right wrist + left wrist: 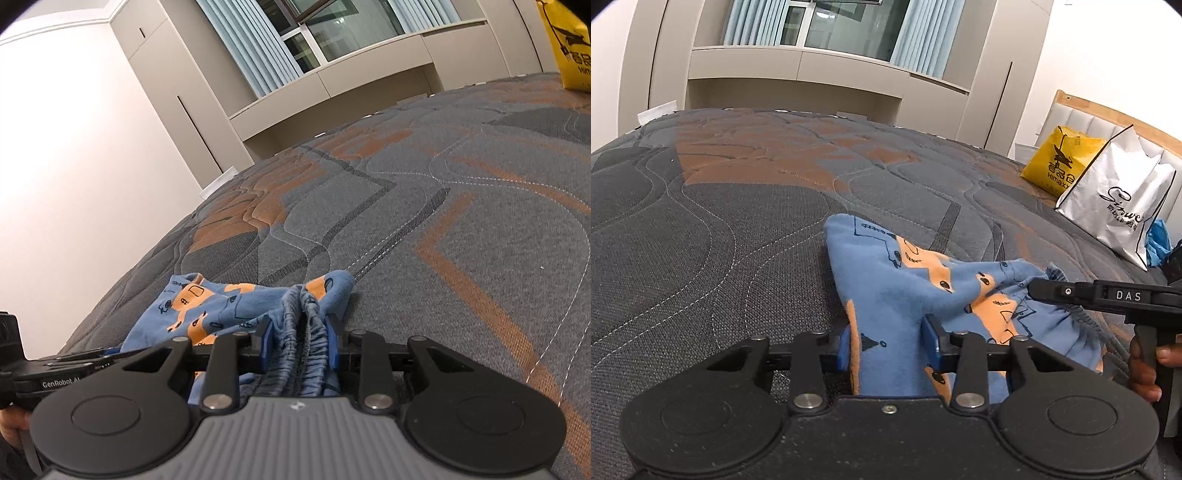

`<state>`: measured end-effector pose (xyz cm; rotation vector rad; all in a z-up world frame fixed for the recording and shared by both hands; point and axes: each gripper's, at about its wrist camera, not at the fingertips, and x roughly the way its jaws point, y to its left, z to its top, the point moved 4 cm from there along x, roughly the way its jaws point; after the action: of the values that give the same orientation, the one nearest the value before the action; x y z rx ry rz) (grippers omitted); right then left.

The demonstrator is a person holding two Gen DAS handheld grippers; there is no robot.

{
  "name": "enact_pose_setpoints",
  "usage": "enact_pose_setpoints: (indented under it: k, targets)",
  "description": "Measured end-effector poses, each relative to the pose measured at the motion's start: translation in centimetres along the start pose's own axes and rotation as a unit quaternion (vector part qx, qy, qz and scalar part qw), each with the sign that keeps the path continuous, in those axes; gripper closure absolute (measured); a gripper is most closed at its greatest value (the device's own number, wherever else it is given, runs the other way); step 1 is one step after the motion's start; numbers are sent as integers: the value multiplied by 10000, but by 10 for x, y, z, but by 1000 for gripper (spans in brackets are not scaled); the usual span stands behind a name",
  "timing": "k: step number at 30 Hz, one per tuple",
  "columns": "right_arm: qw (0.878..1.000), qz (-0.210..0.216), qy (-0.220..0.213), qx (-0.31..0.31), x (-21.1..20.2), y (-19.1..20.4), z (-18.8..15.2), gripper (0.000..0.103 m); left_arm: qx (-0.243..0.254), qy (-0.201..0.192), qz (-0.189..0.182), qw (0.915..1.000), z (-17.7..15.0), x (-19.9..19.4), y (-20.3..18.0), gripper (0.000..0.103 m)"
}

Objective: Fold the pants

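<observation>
**Blue pants gripped at both ends, fold coming up**

Blue-and-orange pants point(897, 295) are lying bunched on the bed point(720, 221), and I'm holding them at two places. My left gripper point(886, 347) is clenching a leg section between its fingers point(931, 339). My right gripper point(299, 343) is pinching the gathered elastic waistband point(303, 332). I'm reading this as the grasp stage, with the fold itself not yet made. Next I'm needing a lift with both hands together, keeping the cloth taut, then carrying one end over the other so nothing slips or wrinkles.
</observation>
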<state>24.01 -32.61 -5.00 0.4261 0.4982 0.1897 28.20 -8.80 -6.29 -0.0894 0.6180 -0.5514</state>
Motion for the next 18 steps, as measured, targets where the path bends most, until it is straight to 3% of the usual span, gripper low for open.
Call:
enact_pose_setpoints:
  k: [13, 18]
  targets:
    - [10000, 46, -63, 1, -2, -2, 0, 77, 75, -9, 90, 9999, -1, 1, -2, 63]
    - [9998, 36, -179, 31, -6, 1, -1, 81, 81, -76, 96, 9999, 1, -3, -4, 78]
